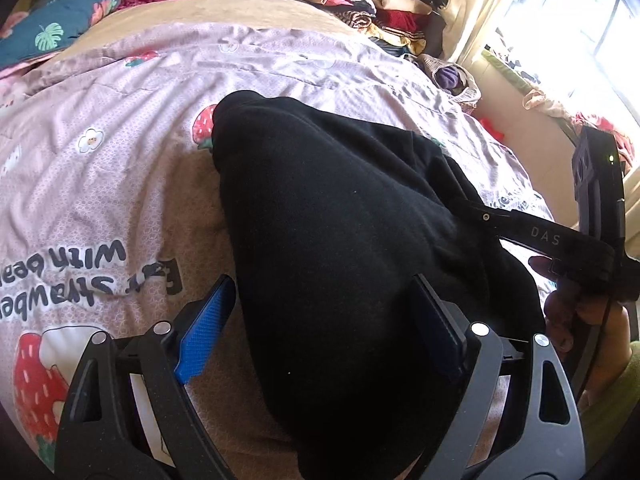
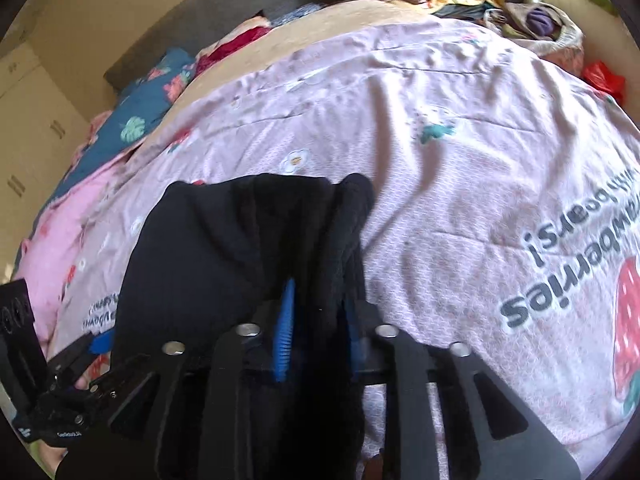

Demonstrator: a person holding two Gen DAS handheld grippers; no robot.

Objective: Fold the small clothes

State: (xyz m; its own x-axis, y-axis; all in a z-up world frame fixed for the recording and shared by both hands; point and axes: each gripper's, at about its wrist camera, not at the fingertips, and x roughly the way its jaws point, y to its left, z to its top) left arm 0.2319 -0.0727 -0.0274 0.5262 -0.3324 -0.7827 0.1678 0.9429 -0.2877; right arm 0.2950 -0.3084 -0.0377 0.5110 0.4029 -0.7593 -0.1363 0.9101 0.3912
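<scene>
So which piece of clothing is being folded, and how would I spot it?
Start at the bed, with its pink strawberry quilt. The black garment lies on the quilt, alone, close in front of both grippers. It is the only plain black piece there; the other clothes are a colourful pile at the bed's far end.

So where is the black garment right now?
The black garment lies on the pink strawberry quilt, centre of both wrist views, between the left gripper fingers.

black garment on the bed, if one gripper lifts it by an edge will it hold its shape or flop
The black garment would probably flop: it lies draped in soft folds on the pink strawberry bedspread. Its thick, fuzzy-looking knit suggests it is light and not slippery, so a one-edge lift would likely leave the rest hanging.
</scene>
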